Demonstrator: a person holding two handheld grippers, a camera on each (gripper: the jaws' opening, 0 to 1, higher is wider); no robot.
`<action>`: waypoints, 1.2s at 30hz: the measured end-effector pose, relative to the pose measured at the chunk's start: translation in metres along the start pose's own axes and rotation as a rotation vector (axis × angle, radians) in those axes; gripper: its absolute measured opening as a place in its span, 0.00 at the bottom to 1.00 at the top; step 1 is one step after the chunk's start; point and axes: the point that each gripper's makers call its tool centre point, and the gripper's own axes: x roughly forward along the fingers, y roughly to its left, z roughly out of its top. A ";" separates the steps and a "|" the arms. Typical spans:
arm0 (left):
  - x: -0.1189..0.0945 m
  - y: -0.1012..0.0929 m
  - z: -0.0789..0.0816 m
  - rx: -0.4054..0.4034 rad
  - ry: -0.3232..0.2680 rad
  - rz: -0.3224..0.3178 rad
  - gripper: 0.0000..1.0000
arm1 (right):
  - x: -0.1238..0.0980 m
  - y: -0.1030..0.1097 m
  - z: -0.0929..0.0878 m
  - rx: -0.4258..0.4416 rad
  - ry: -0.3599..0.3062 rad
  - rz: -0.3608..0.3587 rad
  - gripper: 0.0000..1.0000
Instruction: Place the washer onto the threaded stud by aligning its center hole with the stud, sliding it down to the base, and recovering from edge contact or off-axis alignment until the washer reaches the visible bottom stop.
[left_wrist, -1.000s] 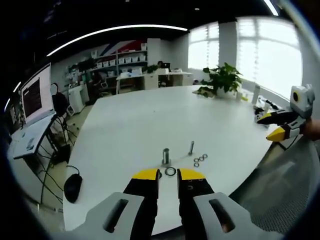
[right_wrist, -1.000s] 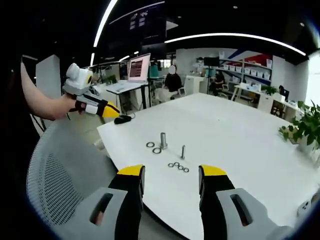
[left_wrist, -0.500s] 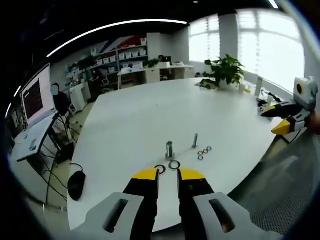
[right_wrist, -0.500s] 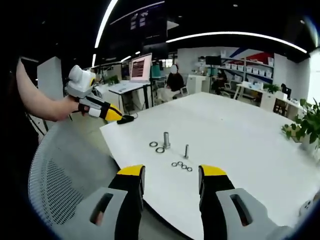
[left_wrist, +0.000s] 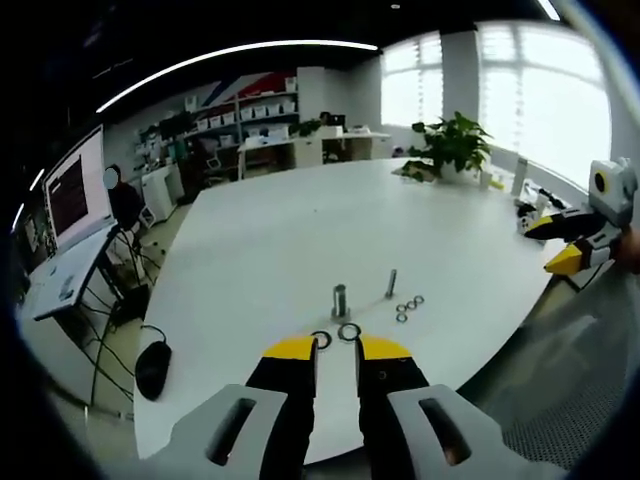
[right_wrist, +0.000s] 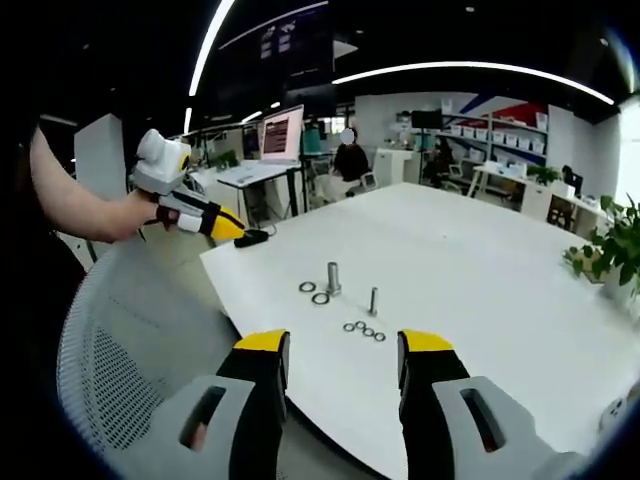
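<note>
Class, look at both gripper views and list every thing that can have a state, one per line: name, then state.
Left gripper: jaws nearly shut, holding nothing.
Right gripper: open, empty.
Thick stud: upright, no washer on it.
Thin stud: upright, bare.
Two large washers: flat on the table beside the thick stud.
Small washers: flat, in a row near the thin stud.
Monitor: switched on.

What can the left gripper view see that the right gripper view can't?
The left gripper view has the bright windows and a black mouse near the table edge. The right gripper view has a grey mesh chair and the arm holding the left hand-held gripper. Both have the white table, the stud, the thin bolt and the washers.
</note>
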 end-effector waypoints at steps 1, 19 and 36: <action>0.000 -0.001 0.000 0.000 0.002 -0.002 0.12 | 0.000 0.000 0.000 -0.001 0.001 -0.002 0.45; 0.009 0.002 -0.002 -0.069 0.031 -0.033 0.15 | 0.000 -0.006 0.002 0.024 -0.006 -0.014 0.45; 0.051 -0.006 -0.014 -0.109 0.184 -0.116 0.16 | 0.000 -0.009 -0.003 0.007 0.023 -0.029 0.47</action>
